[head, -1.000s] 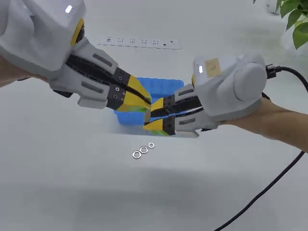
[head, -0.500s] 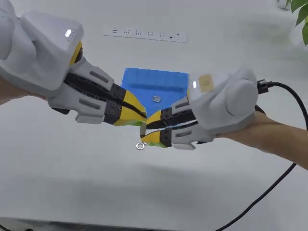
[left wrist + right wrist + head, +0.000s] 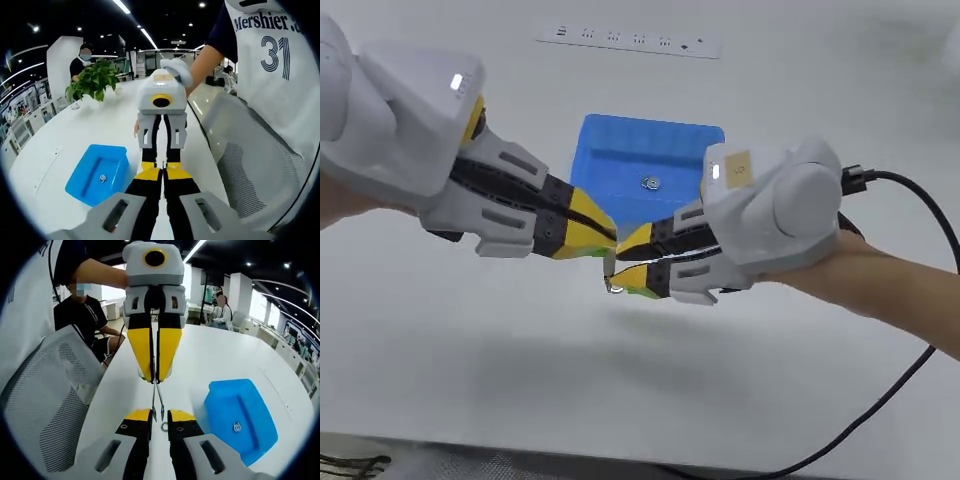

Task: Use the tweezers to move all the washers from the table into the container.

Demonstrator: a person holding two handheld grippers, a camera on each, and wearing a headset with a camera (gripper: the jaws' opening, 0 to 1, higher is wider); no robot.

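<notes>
My left gripper (image 3: 608, 243) comes in from the left, shut on thin metal tweezers (image 3: 156, 397). In the right gripper view it (image 3: 156, 380) hangs from the top with the tweezers pointing down. The tweezer tips reach between the yellow fingertips of my right gripper (image 3: 160, 416), which stands slightly open (image 3: 615, 268). One washer (image 3: 164, 426) lies on the white table just below those tips (image 3: 614, 288); the grippers hide any others. The blue container (image 3: 650, 180) sits just beyond, with one washer (image 3: 649, 183) inside it.
A white power strip (image 3: 628, 40) lies at the table's far edge. A black cable (image 3: 920, 260) trails from the right gripper across the table. A potted plant (image 3: 92, 82) stands further off. A mesh chair (image 3: 55, 405) is beside the table. People stand in the background.
Both grippers have come forward from in front of the container to sit over the row of washers. Three washers showed before; now one shows under the tips. The head camera shifted too.
</notes>
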